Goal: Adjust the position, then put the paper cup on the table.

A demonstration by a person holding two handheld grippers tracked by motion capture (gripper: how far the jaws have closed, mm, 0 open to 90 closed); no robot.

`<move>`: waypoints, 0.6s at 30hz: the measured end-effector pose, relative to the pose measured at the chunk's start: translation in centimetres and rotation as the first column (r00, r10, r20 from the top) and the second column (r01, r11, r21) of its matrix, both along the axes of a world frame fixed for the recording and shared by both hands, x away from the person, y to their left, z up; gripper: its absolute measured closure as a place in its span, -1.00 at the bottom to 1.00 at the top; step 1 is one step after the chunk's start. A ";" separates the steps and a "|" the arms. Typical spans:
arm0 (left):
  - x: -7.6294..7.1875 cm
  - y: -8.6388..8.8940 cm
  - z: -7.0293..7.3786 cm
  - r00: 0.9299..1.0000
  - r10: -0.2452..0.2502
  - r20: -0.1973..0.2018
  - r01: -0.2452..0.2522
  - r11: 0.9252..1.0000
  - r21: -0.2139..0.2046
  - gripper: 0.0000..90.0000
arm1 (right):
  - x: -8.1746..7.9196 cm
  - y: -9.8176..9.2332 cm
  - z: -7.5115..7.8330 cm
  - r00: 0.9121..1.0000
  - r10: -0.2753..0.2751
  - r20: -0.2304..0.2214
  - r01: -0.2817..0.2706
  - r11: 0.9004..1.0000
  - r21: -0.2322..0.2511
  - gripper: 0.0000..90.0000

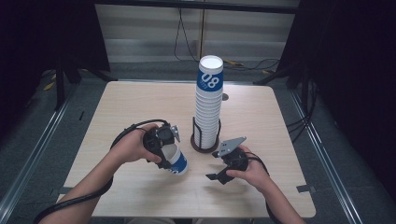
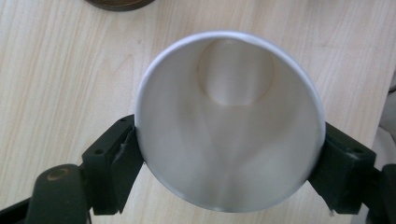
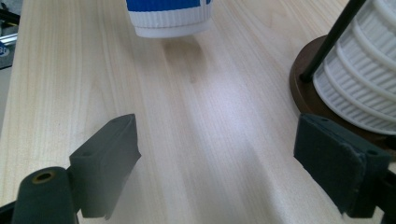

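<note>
The left hand [image 1: 133,147] comes in from seven o'clock, wrist bent inward, its left gripper [image 1: 164,150] clamped across a paper cup [image 1: 178,161] just below the rim; the pads press both sides, as the left gripper view [image 2: 229,121] shows. The cup tilts over the table [image 1: 140,107], base toward five o'clock. The right hand [image 1: 252,172] rests at four o'clock, its right gripper [image 3: 219,158] spread wide and holding nothing. The cup stack [image 1: 208,105] stands in a wire holder [image 1: 204,137] at the centre, just beside both.
</note>
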State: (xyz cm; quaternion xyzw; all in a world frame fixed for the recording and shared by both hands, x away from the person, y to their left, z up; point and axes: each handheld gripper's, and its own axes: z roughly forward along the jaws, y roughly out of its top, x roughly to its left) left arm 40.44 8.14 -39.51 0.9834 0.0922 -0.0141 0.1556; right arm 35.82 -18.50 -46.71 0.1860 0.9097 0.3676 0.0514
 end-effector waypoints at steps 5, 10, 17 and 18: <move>0.0 0.1 -0.1 1.000 -0.010 0.009 0.010 1.000 0.017 -0.57 | 0.1 -0.1 -0.1 1.000 -0.004 -0.004 0.004 1.000 -0.006 -0.71; 0.0 0.4 -0.3 1.000 -0.011 0.026 0.011 1.000 0.018 -0.57 | 0.0 -0.1 -0.2 1.000 -0.004 -0.007 0.004 1.000 -0.009 -0.70; 0.0 0.7 -0.5 0.999 -0.014 0.038 0.012 0.999 0.040 -0.58 | 0.0 -0.2 -0.2 1.000 -0.013 -0.003 0.013 1.000 -0.005 -0.70; 0.1 0.7 -0.5 0.999 -0.020 0.033 0.018 0.999 0.049 -0.58 | 0.0 -0.2 -0.2 1.000 -0.015 -0.006 0.015 1.000 -0.007 -0.70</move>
